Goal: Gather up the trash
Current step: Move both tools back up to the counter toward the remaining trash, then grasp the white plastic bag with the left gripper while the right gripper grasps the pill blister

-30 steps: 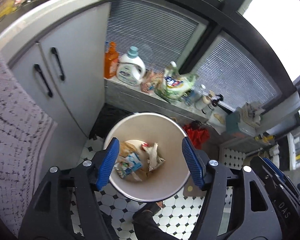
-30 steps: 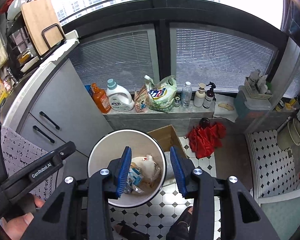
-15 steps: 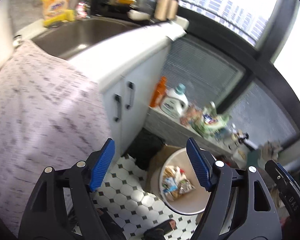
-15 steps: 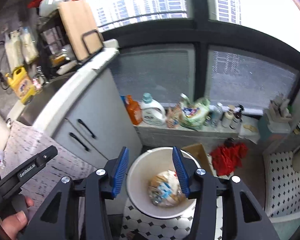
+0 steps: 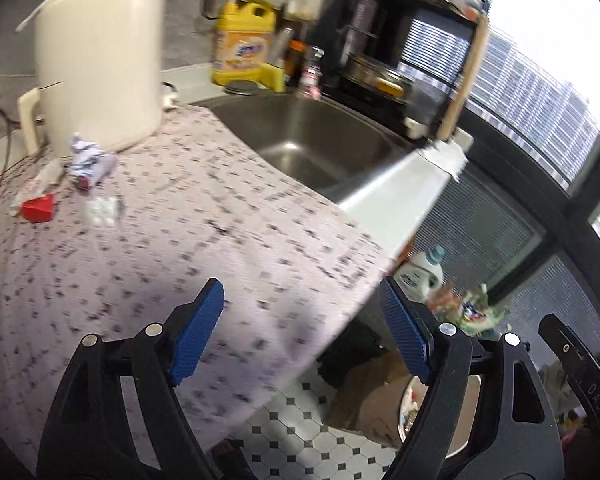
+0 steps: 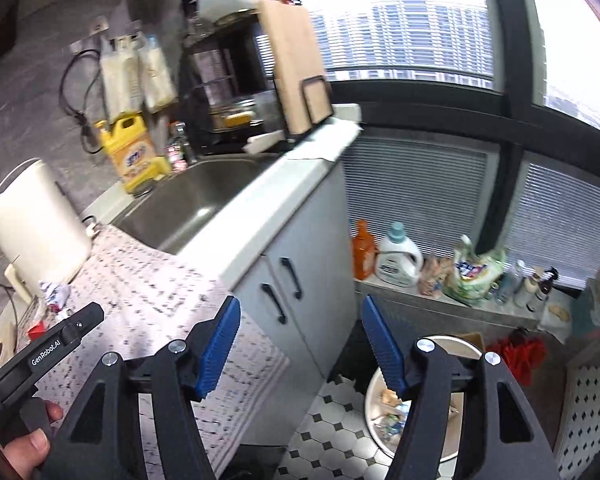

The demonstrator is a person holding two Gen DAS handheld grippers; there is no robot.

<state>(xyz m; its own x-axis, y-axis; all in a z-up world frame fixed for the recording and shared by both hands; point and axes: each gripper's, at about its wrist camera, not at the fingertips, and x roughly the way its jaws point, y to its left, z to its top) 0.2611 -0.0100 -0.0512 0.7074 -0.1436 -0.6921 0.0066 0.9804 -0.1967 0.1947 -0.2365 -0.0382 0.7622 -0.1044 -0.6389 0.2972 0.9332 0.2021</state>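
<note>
Trash (image 5: 85,160) waited on the patterned cloth (image 5: 228,216), so we held both grippers (image 5: 300,336) (image 6: 298,344) spread, just widened, empty.

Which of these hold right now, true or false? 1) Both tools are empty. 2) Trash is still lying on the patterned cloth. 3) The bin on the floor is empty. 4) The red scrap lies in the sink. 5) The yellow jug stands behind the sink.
1) True: the left tool and the right tool both stand open with nothing between their pads.
2) True: a crumpled wrapper and a red scrap lie on the cloth.
3) False: the bin holds trash.
4) False: it lies on the cloth; no trash shows in the sink.
5) True: the yellow jug stands there.
</note>
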